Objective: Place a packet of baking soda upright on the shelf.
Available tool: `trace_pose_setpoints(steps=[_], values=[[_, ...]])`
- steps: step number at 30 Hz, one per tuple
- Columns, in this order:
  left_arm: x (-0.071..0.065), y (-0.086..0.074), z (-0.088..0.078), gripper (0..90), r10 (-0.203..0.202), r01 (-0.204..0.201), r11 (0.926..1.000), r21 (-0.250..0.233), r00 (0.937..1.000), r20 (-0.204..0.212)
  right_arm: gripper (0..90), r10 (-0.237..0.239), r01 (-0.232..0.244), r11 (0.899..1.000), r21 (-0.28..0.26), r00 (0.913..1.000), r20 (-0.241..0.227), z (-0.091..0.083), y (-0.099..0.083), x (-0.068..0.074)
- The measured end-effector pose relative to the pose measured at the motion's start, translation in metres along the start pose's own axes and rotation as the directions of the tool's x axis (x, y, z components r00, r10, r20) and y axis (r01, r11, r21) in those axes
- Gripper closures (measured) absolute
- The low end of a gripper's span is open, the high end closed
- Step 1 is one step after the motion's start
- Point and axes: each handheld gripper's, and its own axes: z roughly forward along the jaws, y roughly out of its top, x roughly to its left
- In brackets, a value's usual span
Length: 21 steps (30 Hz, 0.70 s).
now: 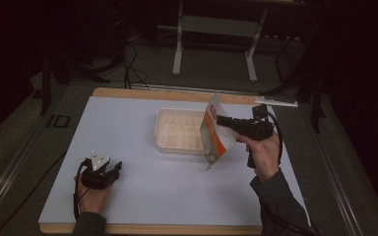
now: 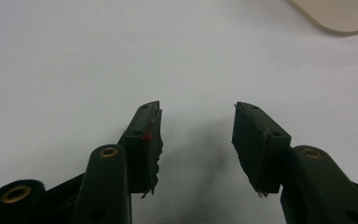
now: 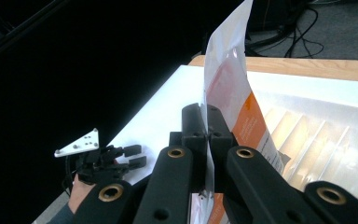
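Pouch [image 1: 216, 133], white with an orange panel, flat-sided, held aloft in the right gripper [image 1: 222, 120] above the right end of the tray [image 1: 177, 129]. Position: its lower corner hangs just over the white surface [image 1: 128, 196] at the tray's near right corner, and its upper end leans toward the far edge. Long axis: tilted, running from low and near to high and far; the flat face is presented edge-on to the holding jaws. Right gripper: jaws clenched on the pouch, the thin film pinched between the two pads [image 3: 199, 135] part-way up one side, as the right gripper view shows, with the sheet rising above them and trailing below. Tray: shallow, translucent cream, ribbed inside into rows of cells, resting mid-surface, lying directly under and to the left of the pouch. Left gripper [image 1: 109, 169]: resting low near the front left of the surface, jaws released and standing apart with nothing between them, bare surface ahead of them in the left gripper view [image 2: 198, 140]; well apart from pouch and tray. Judgement: the right hand is the nearer and the working one; any coming move turns on the pouch's low end pointing down toward the tray's right-hand cells.
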Motion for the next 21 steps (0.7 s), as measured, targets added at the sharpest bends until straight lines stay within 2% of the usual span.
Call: trace_pose_setpoints(steps=[7,12,21], values=[[0.0003,0.0001,0.0002,51.8,0.001,-0.001,1.0000,0.002,1.0000,0.003,90.0,0.005,-0.005,1.000,-0.024,1.0000,0.002,0.0037,0.0031,-0.0003],[-0.0002,0.0003,0.0005,51.8,0.007,-0.007,1.0000,0.005,1.0000,0.006,90.0,-0.013,0.013,0.999,-0.030,0.9997,0.020,0.0066,0.0051,0.0013],[0.0000,0.0000,0.0002,52.2,0.003,-0.003,1.0000,0.000,1.0000,0.004,90.0,-0.007,0.009,0.999,-0.041,0.9994,0.035,0.0098,0.0087,0.0008]])
